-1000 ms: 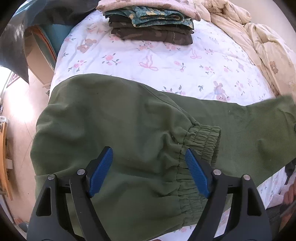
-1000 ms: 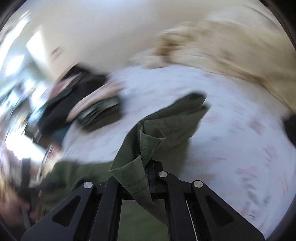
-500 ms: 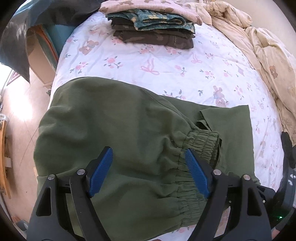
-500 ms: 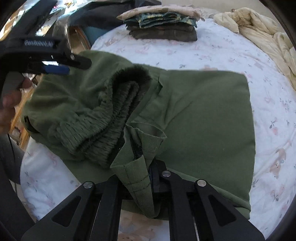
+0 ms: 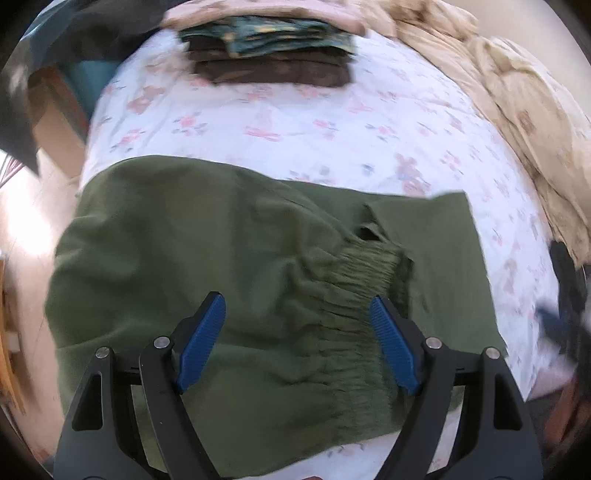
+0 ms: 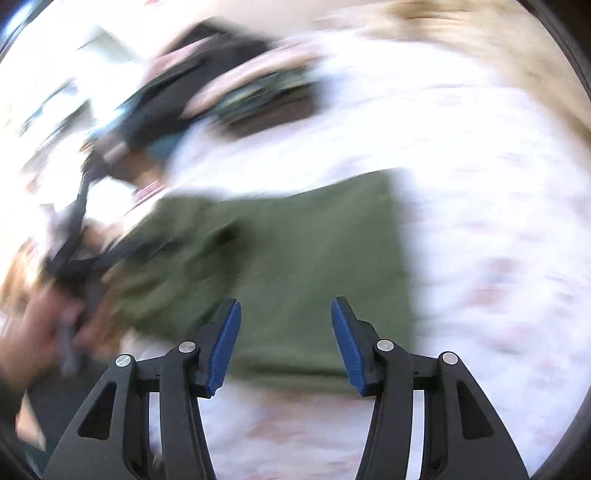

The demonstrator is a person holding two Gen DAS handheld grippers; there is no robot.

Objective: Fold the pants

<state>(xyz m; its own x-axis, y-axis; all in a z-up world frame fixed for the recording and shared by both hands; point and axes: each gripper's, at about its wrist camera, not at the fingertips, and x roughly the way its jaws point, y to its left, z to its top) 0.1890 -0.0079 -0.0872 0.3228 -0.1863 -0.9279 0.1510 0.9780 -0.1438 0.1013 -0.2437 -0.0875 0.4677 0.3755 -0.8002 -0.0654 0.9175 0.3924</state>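
Pants (image 5: 236, 266) lie folded over on the bed (image 5: 332, 122), elastic waistband (image 5: 365, 280) uppermost between the spread, empty jaws of the left gripper (image 5: 295, 332); right gripper (image 6: 286, 339) is opening, nothing in its jaws. Best now to lift both clear without snagging cloth, then square the far edges, well short of the folded stack (image 5: 273, 55) beyond

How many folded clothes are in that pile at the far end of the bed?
3 visible: a pink one on top, a teal patterned one beneath, a dark brown one at the bottom. More may be hidden.
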